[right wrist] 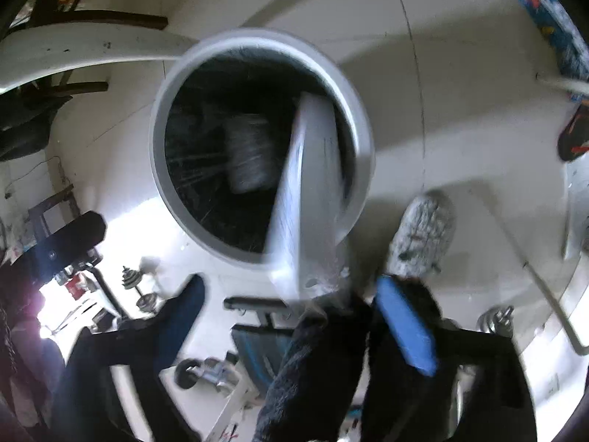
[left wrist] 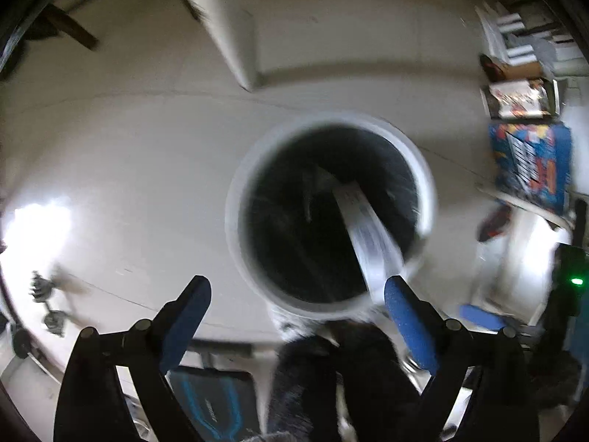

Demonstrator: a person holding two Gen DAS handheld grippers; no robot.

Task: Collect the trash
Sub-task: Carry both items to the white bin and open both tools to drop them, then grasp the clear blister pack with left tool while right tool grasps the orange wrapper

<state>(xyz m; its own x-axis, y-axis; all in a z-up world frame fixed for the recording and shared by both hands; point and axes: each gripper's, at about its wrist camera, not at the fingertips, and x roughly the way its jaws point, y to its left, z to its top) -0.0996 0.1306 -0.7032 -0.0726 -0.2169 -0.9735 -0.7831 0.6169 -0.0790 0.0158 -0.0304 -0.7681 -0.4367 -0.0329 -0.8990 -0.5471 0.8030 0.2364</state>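
A round white bin (left wrist: 235, 221) with a black liner stands on the pale floor, seen straight from above. A white printed sheet (left wrist: 368, 228) slants over its rim into the opening, blurred. My left gripper (left wrist: 298, 313) hangs just above the bin's near edge, open; the sheet's lower end passes close by its right blue pad (left wrist: 408, 324). In the right wrist view the same bin (right wrist: 158, 140) holds the sheet (right wrist: 313, 184) and a grey crumpled lump (right wrist: 250, 154). My right gripper (right wrist: 294, 305) is open over the near rim, nothing pressed between its pads.
A person's dark fuzzy trouser legs (right wrist: 313, 368) and a grey slipper (right wrist: 423, 235) stand beside the bin. Dumbbells (right wrist: 140, 291) and a weight bench (right wrist: 257, 339) lie on the near side. A colourful box (left wrist: 530, 162) and stacked magazines (left wrist: 522, 99) sit at the right.
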